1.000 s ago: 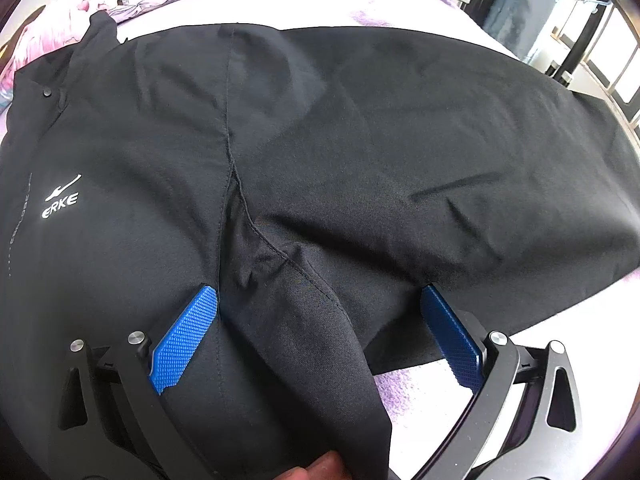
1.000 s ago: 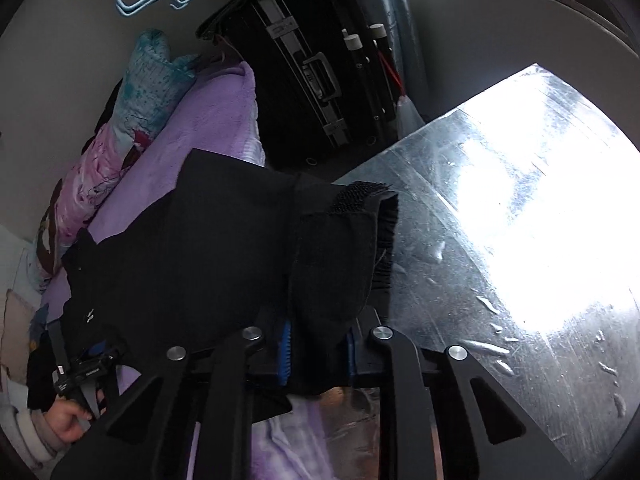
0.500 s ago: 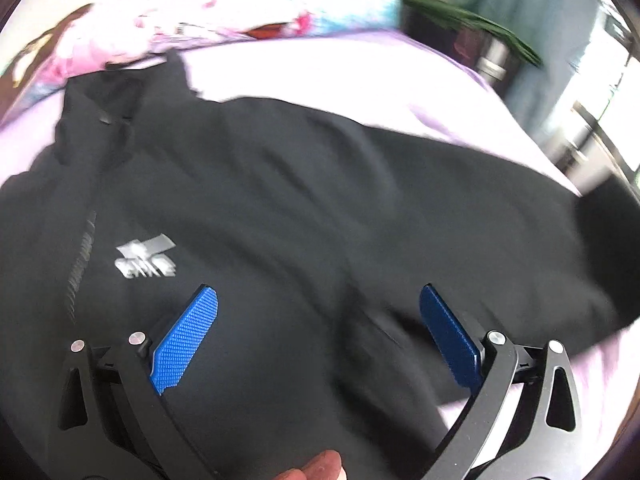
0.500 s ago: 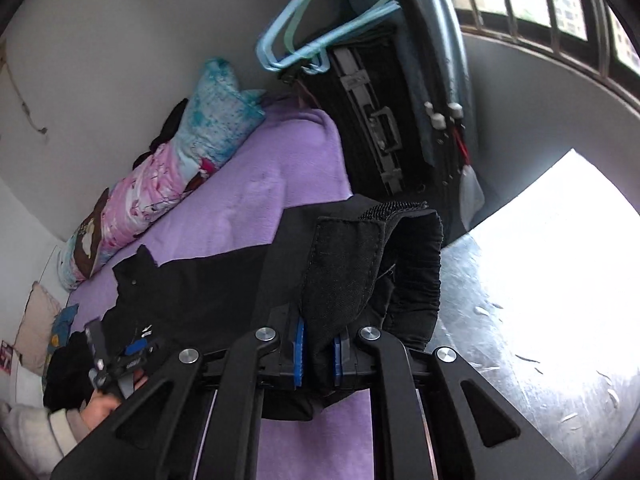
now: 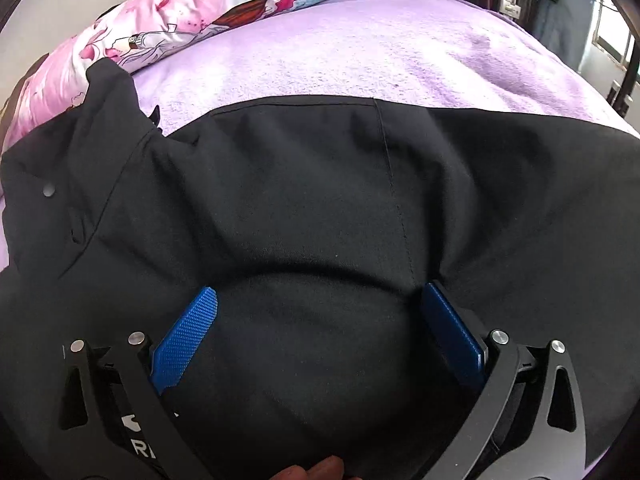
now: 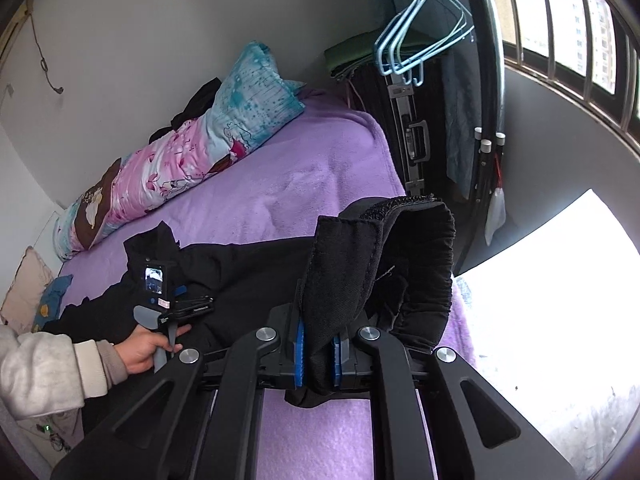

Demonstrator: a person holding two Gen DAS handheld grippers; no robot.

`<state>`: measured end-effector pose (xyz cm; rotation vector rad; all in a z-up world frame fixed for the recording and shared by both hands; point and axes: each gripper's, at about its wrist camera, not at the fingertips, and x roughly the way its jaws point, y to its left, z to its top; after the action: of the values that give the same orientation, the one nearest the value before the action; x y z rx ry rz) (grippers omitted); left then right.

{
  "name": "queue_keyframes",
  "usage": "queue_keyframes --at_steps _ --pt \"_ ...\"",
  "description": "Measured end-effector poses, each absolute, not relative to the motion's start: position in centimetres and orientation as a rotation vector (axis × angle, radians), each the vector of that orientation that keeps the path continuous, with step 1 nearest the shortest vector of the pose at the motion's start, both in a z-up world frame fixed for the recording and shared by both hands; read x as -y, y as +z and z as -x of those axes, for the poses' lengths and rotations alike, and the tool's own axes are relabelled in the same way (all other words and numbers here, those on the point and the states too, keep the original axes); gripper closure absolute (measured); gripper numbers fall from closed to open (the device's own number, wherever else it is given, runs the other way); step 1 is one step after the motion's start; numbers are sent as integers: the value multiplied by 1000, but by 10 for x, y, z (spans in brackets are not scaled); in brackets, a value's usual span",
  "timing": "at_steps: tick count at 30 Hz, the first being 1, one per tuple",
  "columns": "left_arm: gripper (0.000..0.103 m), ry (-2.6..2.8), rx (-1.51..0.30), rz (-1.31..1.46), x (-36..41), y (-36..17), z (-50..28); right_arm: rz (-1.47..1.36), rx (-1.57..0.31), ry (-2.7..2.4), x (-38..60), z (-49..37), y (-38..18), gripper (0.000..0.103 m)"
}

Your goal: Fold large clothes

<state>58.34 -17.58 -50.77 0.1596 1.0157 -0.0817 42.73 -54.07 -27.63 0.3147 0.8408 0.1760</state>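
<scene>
Garment: black jacket (image 5: 304, 200) is spread on the purple bed (image 5: 360, 52).
Left tool (image 5: 316, 332): jaws are held wide apart over the fabric; nothing is gripped.
Right tool (image 6: 318, 356): clamped on the sleeve cuff (image 6: 384, 256), which is raised.
Right view only: left hand (image 6: 146, 346), hangers (image 6: 420, 36).

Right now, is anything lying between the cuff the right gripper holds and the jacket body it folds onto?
Nothing visible does. The right gripper is shut on the sleeve cuff; between it and the jacket lies only bare purple blanket. The left gripper rests open on the jacket.
</scene>
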Motion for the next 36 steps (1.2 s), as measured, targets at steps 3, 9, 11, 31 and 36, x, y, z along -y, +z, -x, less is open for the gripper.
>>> queue_keyframes --at_steps 3,9,11,31,36 --pt "5 -77 -1015 -152 175 -504 -580 -293 -848 196 521 -431 -269 95" --pt "6 -134 -960 -42 152 -458 -562 -260 -824 248 468 -440 -240 95" --pt "6 -139 -960 -27 138 -450 -548 -250 -808 287 443 -443 -230 95" --pt "4 -88 -1120 71 -64 -500 -480 -198 -954 689 114 -462 -266 96" --pt "6 -82 -1000 229 -102 -468 -460 -165 -977 721 74 -470 -267 95"
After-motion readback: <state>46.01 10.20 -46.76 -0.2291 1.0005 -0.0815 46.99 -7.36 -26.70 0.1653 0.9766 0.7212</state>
